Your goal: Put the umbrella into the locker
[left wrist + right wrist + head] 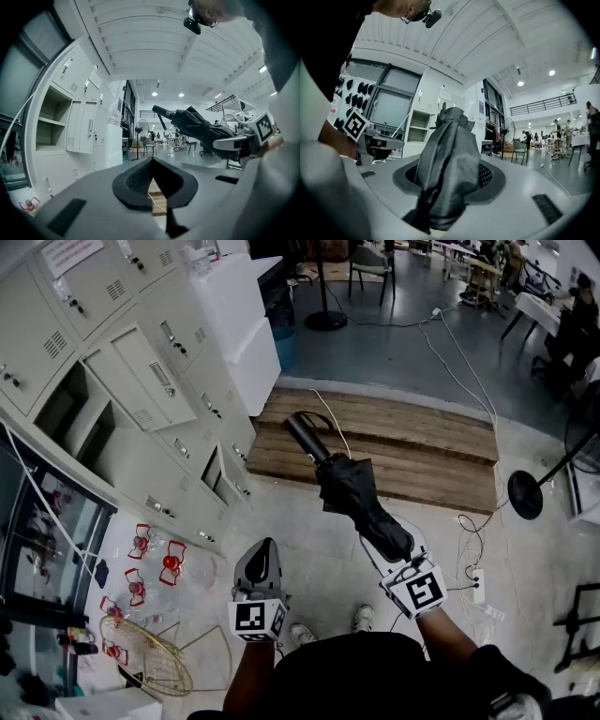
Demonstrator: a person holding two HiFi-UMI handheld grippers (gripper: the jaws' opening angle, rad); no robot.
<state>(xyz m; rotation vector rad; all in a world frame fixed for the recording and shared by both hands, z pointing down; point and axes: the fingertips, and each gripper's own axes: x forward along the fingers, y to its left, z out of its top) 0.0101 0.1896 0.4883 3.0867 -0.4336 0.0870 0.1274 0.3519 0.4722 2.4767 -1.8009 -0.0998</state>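
A folded black umbrella juts out level over the floor, handle end pointing away from me. My right gripper is shut on its fabric end; in the right gripper view the cloth fills the space between the jaws. My left gripper hangs lower left of it, shut with nothing in it, its pads meeting at the tip. The grey lockers line the left side. One compartment stands open with its door swung out, also visible in the left gripper view.
A wooden platform lies ahead on the floor, a white cabinet beside the lockers. A fan base, power strip and cables sit right. A wire basket and red-white items lie lower left.
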